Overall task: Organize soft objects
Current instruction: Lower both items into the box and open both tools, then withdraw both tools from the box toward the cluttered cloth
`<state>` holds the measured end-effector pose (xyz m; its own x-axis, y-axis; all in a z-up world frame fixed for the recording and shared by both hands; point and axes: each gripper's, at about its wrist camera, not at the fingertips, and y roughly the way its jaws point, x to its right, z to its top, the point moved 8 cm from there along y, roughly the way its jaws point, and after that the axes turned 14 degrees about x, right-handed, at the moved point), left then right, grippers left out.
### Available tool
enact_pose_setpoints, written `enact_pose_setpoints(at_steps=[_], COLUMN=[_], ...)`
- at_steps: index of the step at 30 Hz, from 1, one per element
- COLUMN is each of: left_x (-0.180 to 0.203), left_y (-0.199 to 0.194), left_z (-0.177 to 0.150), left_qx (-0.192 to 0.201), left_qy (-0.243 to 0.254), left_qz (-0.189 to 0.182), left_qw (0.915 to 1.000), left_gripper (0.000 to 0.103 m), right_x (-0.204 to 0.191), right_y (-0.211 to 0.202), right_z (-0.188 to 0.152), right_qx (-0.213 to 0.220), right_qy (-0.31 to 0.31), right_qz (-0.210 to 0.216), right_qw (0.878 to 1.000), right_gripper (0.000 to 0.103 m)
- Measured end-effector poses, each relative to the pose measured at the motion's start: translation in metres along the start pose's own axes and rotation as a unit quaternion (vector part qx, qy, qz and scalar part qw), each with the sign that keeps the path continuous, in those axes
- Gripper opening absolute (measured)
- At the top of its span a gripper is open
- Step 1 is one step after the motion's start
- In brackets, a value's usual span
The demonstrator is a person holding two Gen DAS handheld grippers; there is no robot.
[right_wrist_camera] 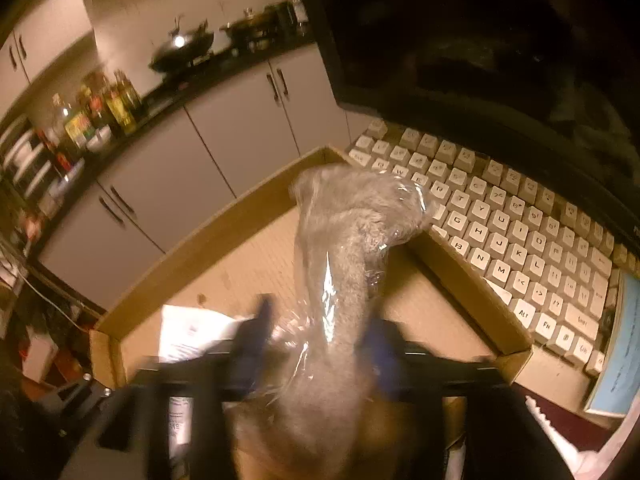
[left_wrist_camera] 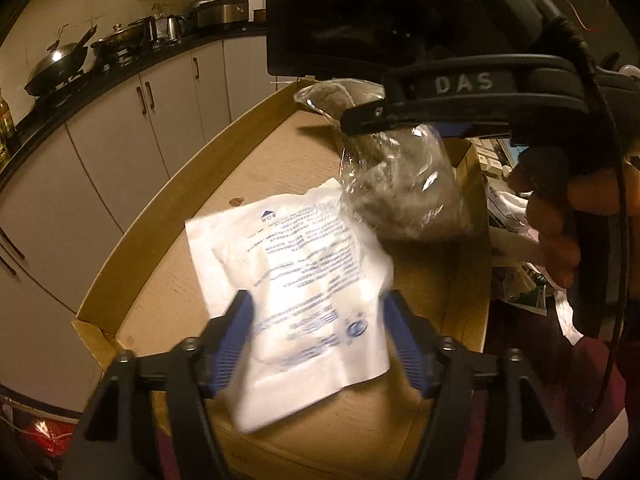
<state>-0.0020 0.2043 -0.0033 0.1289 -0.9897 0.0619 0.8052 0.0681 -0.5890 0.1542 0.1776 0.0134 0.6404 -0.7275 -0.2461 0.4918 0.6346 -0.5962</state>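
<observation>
While both of my grippers hover over the cardboard tray [left_wrist_camera: 120, 248], I judge the sorting to be well along but not finished: two soft packets are over or in the tray, and more packets show outside it.

At lower centre of the left wrist view, my left gripper [left_wrist_camera: 316, 340] has its blue pads spread wide, released. The white packet [left_wrist_camera: 296, 280] lies between them, blurred, with gaps on both sides, so I am not squeezing it. Whether it has fully settled on the tray floor I cannot tell. Its blue print is too smeared to read; only a small blue triangle mark shows near its upper edge.

Further right, the grey fluffy item in clear wrap [left_wrist_camera: 404, 184] sits against the tray's right wall. In the right wrist view it runs from centre down between the pads of my right gripper [right_wrist_camera: 320, 340], which stand apart from it, also released; motion blur hides whether it still brushes a pad.

At upper right of the left view, the right gripper's body carries the letters "DAS". At far right, loose white wrappers [left_wrist_camera: 516, 216] lie beyond the tray, probably still to be moved. The keyboard [right_wrist_camera: 520, 240] at right shows letters such as H, J, K, N, M, plus "Alt" and "Fn".
</observation>
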Motion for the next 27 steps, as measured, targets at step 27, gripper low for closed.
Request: enact_pose_setpoints(at_steps=[27], left_x=[0.026], left_y=[-0.027], left_z=[0.023], left_qx=[0.029], left_qy=[0.025], left_qz=[0.002], left_qw=[0.9993], left_gripper=[0.096], right_x=[0.031], right_y=[-0.152], right_z=[-0.039], right_qx=[0.055], right_qy=[0.067], right_qz=[-0.056], right_qw=[0.995], right_gripper=[0.100])
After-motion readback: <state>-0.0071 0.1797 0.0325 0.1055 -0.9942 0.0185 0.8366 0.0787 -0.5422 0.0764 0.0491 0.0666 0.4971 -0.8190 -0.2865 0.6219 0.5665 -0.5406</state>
